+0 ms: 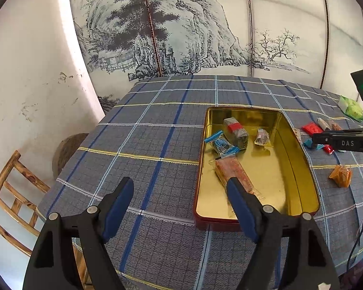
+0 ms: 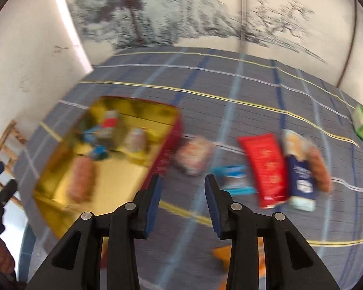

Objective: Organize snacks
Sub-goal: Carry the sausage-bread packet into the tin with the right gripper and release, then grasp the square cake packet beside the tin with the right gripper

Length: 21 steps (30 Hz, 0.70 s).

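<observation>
While the right wrist view is smeared by blur, the left wrist view is sharp: the left gripper [image 1: 180, 186] hangs above the plaid tablecloth [image 1: 142, 145] with its blue-padded fingers spread wide and nothing between them. The right-hand fingertip overlaps the near end of a long orange snack pack [image 1: 232, 170] lying in the gold tin [image 1: 300, 169], but I cannot tell whether it touches.

The tin sits at about 2 o'clock from that gripper. Inside it, toward 12 o'clock from the orange pack, lie a blue-wrapped candy [image 1: 221, 143], a dark block with a red band [image 1: 236, 130] and a small clear packet [image 1: 262, 137].

Outside the tin at 3 o'clock, loose snacks rest on the cloth: a red packet [image 1: 311, 128], an orange pouch [image 1: 341, 176], and a green box [image 1: 352, 108] farther off at 2 o'clock.

The right gripper [image 2: 182, 181] hovers over bare cloth just beside the tin's red outer wall [image 2: 165, 154], its fingers moderately apart and holding nothing. At 12 o'clock from it lies a pale wrapped snack [image 2: 193, 154]; at 1 to 2 o'clock lie a blue candy [image 2: 234, 175], a red sachet [image 2: 266, 166] and a navy packet [image 2: 300, 171]. An orange wrapper [image 2: 223, 253] shows under the right finger.

A wooden chair [image 1: 14, 193] stands at 9 o'clock off the table.
</observation>
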{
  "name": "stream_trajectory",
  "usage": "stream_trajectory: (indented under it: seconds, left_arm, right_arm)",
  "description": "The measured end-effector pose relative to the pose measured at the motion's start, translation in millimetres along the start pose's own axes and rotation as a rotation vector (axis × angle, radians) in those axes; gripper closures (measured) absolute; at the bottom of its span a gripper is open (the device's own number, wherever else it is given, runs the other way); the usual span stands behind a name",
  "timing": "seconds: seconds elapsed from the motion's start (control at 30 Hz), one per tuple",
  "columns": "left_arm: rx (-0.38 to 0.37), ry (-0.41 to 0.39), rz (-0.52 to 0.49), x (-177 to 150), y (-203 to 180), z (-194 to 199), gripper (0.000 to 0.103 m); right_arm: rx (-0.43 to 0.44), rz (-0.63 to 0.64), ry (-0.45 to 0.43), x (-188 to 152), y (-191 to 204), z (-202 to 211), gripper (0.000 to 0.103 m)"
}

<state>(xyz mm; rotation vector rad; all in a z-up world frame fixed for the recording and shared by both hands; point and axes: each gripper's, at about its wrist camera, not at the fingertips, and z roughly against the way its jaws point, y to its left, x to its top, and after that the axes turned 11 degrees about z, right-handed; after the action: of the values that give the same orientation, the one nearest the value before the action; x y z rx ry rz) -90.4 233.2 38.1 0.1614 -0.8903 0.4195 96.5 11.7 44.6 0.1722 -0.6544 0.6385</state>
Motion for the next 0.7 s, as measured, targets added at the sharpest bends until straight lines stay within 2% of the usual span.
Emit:
stream_trajectory:
  seconds: [0.1,0.2,0.37,0.4,0.5,0.57,0.7]
  left_arm:
    - [-0.012,0.010,-0.021,-2,-12,-3,0.027]
    - [-0.021,0.010,-0.052,-4,-23,-2,0.026]
    - [-0.015,0.006,-0.075,-2,-29,-2,0.026]
    - [-0.014,0.007,-0.075,-1,-30,-3,0.026]
    - [-0.013,0.007,-0.077,0,-30,-3,0.026]
    - [-0.012,0.011,-0.081,1,-31,-5,0.025]
    - [-0.010,0.026,-0.092,4,-40,-14,0.025]
  right_arm:
    - [-0.039,0.002,0.033,7,-17,-10,0.065]
    - [-0.004,0.019,0.049,14,-18,-24,0.065]
    - [-0.059,0.235,0.072,24,-4,-48,0.064]
    - [-0.037,0.278,0.070,25,-4,-52,0.062]
    - [0.018,0.388,0.091,28,-7,-58,0.040]
    - [0.069,0.441,0.096,32,-7,-59,0.039]
    - [0.105,0.515,0.116,43,-6,-67,0.035]
